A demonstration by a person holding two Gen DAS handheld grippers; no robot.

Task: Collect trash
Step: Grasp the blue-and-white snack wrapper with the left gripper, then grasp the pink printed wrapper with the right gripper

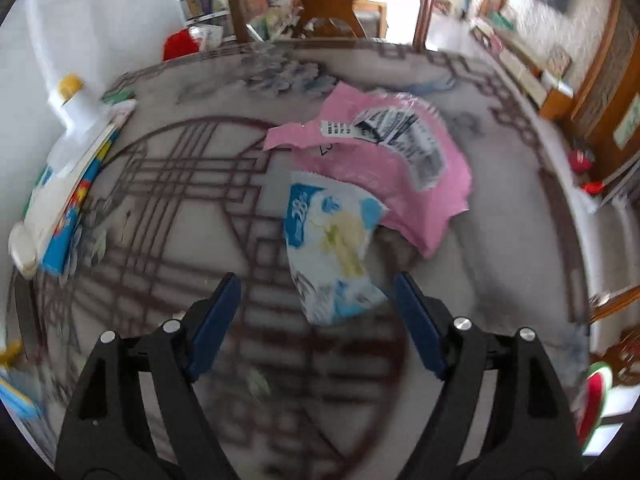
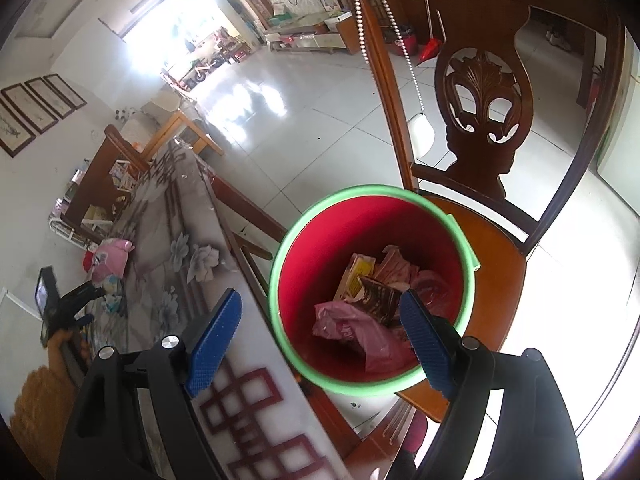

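Blue pads of the left gripper stand wide apart with nothing pressed between them. The lower end of a blue-and-white wrapper lies on the table within the gap between the fingertips, nearer the right-hand pad but not touching either pad as far as the blurred left wrist view allows. Just beyond the wrapper and partly overlapped by it lies a crumpled pink mailer bag with a black-and-white label. The gripper points steeply down at the tabletop. At the far left table edge, well apart from the jaws, stand a white bottle with a yellow cap and some coloured packaging.

The right gripper is likewise released — its pads are spread and grasp nothing. It is tilted downward over a red bucket with a green rim, which sits on the seat of a wooden chair just beside the table edge. Inside the bucket lie a pink plastic bag, a dark brown packet and a yellow-labelled carton. Farther along the table — in the right wrist view — the other gripper appears beside the pink bag.
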